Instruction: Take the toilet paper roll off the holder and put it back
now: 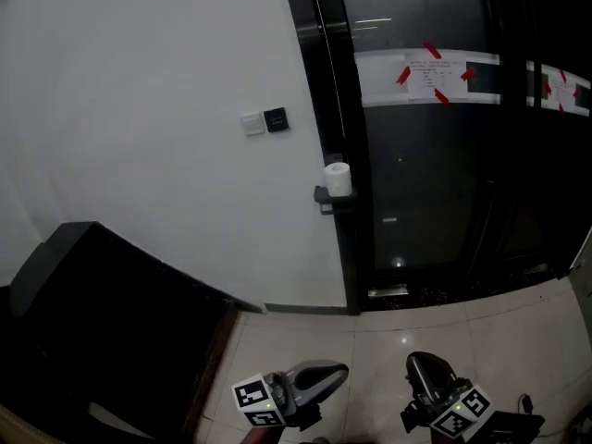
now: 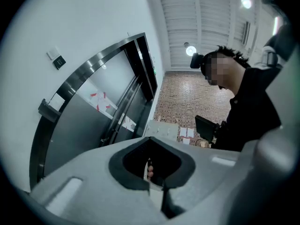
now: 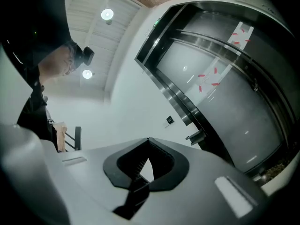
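Note:
The white toilet paper roll (image 1: 339,178) stands upright on a small dark holder (image 1: 330,198) fixed where the white wall meets the dark door frame. Both grippers hang low at the bottom of the head view, far from the roll. My left gripper (image 1: 342,371) has its jaws closed tip to tip with nothing in them, and my right gripper (image 1: 413,360) is shut and empty too. In the left gripper view the holder (image 2: 47,109) with the roll (image 2: 56,99) appears small at the left, beyond the shut jaws of the left gripper (image 2: 149,138). The right gripper view shows the holder (image 3: 196,136) past the right gripper (image 3: 149,139).
Two wall switches (image 1: 265,120) sit left of and above the roll. A dark glass door (image 1: 435,183) bears a paper strip held by red tape (image 1: 427,75). A black sloping object (image 1: 102,313) fills the lower left. Pale floor tiles (image 1: 388,350) lie below. A person in dark clothes (image 2: 248,111) stands behind.

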